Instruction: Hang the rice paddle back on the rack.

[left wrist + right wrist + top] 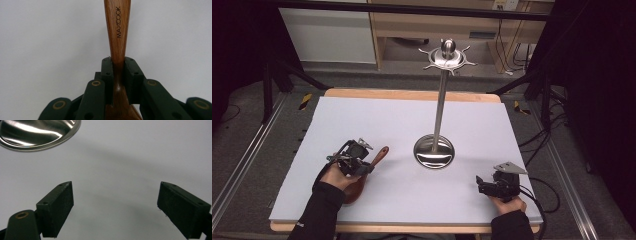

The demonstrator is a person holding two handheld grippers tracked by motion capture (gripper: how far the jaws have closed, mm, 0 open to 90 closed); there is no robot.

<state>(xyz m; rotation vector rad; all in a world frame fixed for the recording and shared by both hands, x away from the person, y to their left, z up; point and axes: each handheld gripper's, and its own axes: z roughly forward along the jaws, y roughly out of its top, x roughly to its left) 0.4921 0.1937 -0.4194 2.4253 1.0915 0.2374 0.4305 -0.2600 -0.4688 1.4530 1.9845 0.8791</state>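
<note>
The left gripper [362,161], at the lower left of the high view, is clamped on the narrow neck of a wooden spoon [117,32]; its brown, smooth handle points up-frame, stamped MAXCOOK. This looks like the pick-up step. The spoon's bowl sits under the person's hand near the white table's [377,120] front edge. The right gripper [116,207] rests at the lower right, its 2 matte black pads wide apart over bare table. Next, probably, comes carrying the spoon to the hooks atop the polished steel utensil stand [441,100], which rises from a round, mirror-bright base at mid-frame.

Brown wooden spoon [362,177] marked MAXCOOK, handle clamped, lying near the table's front-left.
</note>
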